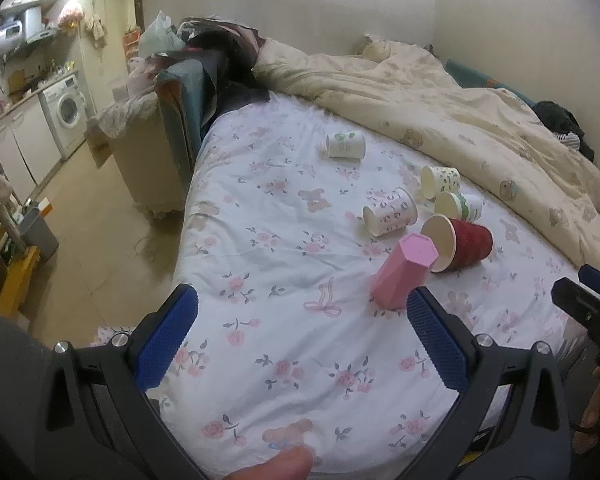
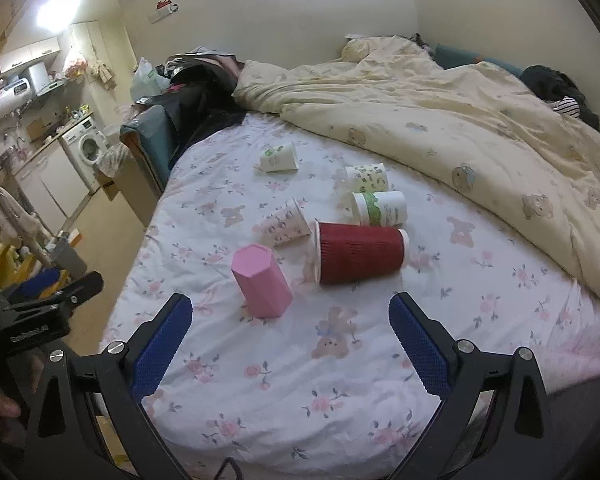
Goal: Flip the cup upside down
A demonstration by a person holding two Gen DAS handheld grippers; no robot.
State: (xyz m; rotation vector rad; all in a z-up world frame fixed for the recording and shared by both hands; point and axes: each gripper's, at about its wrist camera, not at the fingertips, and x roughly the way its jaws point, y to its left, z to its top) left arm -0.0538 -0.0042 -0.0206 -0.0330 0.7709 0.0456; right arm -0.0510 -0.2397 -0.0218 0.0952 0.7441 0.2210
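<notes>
A pink faceted cup [image 1: 402, 276] [image 2: 260, 285] stands upside down on the floral bed sheet [image 1: 284, 264]. A red ribbed paper cup [image 1: 458, 244] [image 2: 360, 254] lies on its side just behind it. Three or more white patterned paper cups lie on their sides further back, such as one [image 1: 390, 212] [image 2: 286, 222] and another [image 1: 346, 145] [image 2: 280, 158]. My left gripper [image 1: 300, 310] is open and empty, its right finger close to the pink cup. My right gripper [image 2: 290, 312] is open and empty, just in front of the pink cup.
A cream quilt [image 1: 460, 108] [image 2: 440, 120] is bunched along the far and right side of the bed. Dark clothes and a blue board [image 1: 184, 92] stand at the bed's left head. The bed's left edge drops to the floor [image 1: 100, 220], with a kitchen behind.
</notes>
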